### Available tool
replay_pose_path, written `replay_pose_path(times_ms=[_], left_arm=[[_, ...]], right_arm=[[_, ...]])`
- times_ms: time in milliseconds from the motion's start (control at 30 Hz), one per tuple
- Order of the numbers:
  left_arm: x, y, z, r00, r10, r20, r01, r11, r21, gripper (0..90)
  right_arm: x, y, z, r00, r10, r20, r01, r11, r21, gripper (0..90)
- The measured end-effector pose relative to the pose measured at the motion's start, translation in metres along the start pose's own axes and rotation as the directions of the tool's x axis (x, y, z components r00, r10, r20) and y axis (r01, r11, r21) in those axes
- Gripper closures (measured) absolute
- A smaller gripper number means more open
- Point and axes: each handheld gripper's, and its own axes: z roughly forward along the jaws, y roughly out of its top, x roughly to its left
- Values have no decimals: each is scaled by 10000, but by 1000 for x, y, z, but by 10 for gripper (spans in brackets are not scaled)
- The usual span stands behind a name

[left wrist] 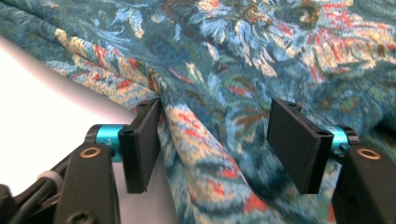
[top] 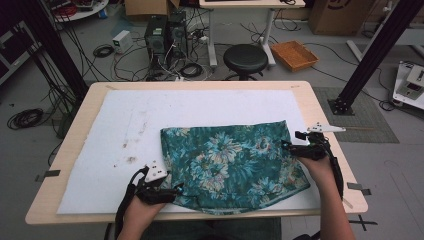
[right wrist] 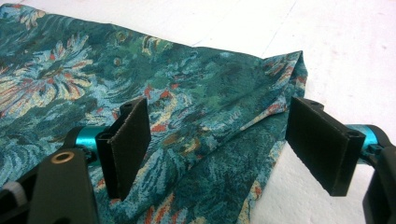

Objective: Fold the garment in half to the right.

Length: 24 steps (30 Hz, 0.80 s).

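left gripper view alone shows raised fold (left wrist: 196, 140) of cloth (top: 230, 160).

Landmark: the floral cloth (top: 232, 167), lying flat on the white mat (top: 120, 135) of the table (top: 70, 127).

Left of the cloth: broad bare mat, open passage to the table's left edge. Beyond the cloth: a clear strip of mat up to the far edge. Right of the cloth: narrow margin only, taken up by the right tongs (top: 292, 142).

At the cloth's near-left corner the left tongs (top: 175, 190) straddle a raised fold (left wrist: 201, 154); it touches one pad, a gap remains at the other. At the right edge, cloth lies between the open pads of the right tongs.
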Motion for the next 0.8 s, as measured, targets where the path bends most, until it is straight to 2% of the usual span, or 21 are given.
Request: replay_pose_path(times_ms=[133, 267, 333, 533, 633, 800], left_arm=[[-8, -2, -5, 9992, 163, -352, -157, 9997, 165, 426], [-14, -4, -9, 9991, 158, -384, -152, 9998, 142, 498], [-17, -5, -10, 9989, 293, -363, -286, 9994, 196, 543], [-18, -6, -11, 9992, 351, -211, -348, 9992, 173, 629], [-19, -6, -11, 9989, 466, -103, -465, 9988, 137, 705], [-14, -6, -10, 9999, 161, 28, -161, 9999, -15, 770]], right_arm=[[0, 0, -2, 10000, 35, 31, -35, 10000, -49, 226], [1, 0, -1, 10000, -29, 41, 29, 10000, -22, 226], [2, 0, -1, 10000, -35, 37, 35, 10000, -23, 226], [3, 0, -1, 10000, -42, 36, 42, 10000, -59, 226], [3, 0, -1, 10000, -58, 38, 58, 10000, -39, 226], [3, 1, -1, 10000, -49, -16, 49, 9999, -109, 226]])
